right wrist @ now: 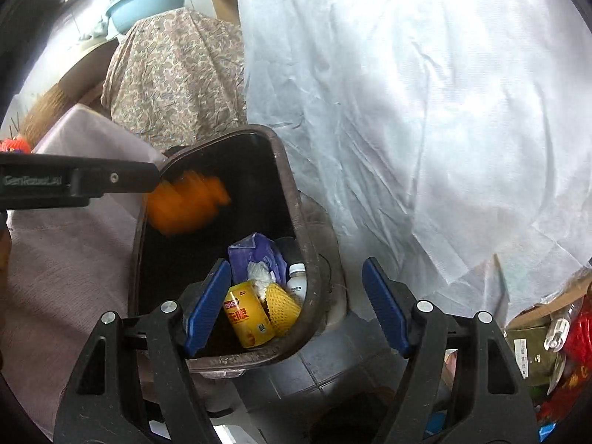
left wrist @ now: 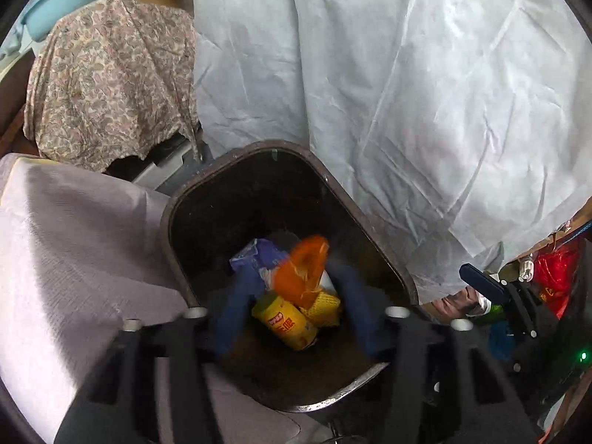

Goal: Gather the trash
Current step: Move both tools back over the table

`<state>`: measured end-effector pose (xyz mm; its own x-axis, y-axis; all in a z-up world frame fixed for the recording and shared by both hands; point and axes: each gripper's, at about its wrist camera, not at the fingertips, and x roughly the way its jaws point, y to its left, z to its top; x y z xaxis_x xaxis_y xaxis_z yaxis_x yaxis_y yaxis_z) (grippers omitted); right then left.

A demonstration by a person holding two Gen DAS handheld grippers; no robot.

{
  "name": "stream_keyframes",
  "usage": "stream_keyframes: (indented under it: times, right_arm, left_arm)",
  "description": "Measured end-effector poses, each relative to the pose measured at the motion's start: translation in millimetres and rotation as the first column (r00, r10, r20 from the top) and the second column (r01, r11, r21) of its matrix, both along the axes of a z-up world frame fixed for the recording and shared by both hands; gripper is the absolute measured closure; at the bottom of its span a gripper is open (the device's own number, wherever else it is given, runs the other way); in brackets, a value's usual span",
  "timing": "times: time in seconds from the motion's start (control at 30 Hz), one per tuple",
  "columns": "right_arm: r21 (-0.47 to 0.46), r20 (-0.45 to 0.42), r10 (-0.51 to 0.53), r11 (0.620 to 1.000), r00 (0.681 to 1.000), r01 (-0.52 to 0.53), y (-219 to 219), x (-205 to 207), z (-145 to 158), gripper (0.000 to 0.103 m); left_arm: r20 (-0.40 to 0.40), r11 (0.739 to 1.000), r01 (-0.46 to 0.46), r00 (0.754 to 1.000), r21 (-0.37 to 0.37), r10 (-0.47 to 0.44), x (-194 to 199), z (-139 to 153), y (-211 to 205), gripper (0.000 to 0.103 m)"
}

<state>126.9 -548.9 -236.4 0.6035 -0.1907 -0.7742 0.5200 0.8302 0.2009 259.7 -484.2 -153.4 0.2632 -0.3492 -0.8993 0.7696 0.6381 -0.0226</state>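
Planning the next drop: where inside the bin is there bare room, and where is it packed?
Dark brown plastic bin: bare dark floor along its left wall and far end, below the blurred orange item. Crowded in the near-right corner: yellow can, yellow foam net, white bottle, purple wrapper. Outside, grey tiles border the near rim.
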Motion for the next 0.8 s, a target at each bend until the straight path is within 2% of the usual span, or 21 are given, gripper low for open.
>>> stream_keyframes:
  times: [0.07,0.27,0.4,0.57,0.7,0.8]
  right_arm:
    - [0.01,0.006,-0.005,1.0,1.0,0.005,-1.6,-1.5,0.4,0.029]
    - [0.029,0.05,0.025,0.999,0.998,-0.027,10.2,-1.9,6.0,0.029]
    - [0.037,0.079,0.067,0.997,0.995,-0.07,23.9,2.2,14.2,0.029]
    - [0.029,0.113,0.132,0.99,0.985,-0.136,47.6,10.8,30.8,0.029]
    - [0.014,0.137,0.188,0.981,0.973,-0.192,66.6,18.4,46.5,0.029]
    - [-0.007,0.15,0.227,0.973,0.962,-0.229,81.7,22.1,59.3,0.029]
  left_arm:
    - [0.01,1.0,-0.012,1.0,-0.023,0.012,-2.2,7.5,5.6,0.034]
    - [0.022,0.991,-0.047,0.999,-0.123,0.05,-8.6,39.0,44.3,0.024]
    - [0.051,0.981,-0.073,0.995,-0.178,0.083,-15.2,56.1,81.5,0.022]
    - [0.079,0.961,-0.143,0.983,-0.238,0.166,-16.2,71.9,139.9,0.019]
    - [0.153,0.945,-0.21,0.955,-0.252,0.253,-15.6,82.6,185.2,0.019]
    - [0.213,0.921,-0.287,0.914,-0.264,0.346,-8.8,89.3,221.6,0.019]
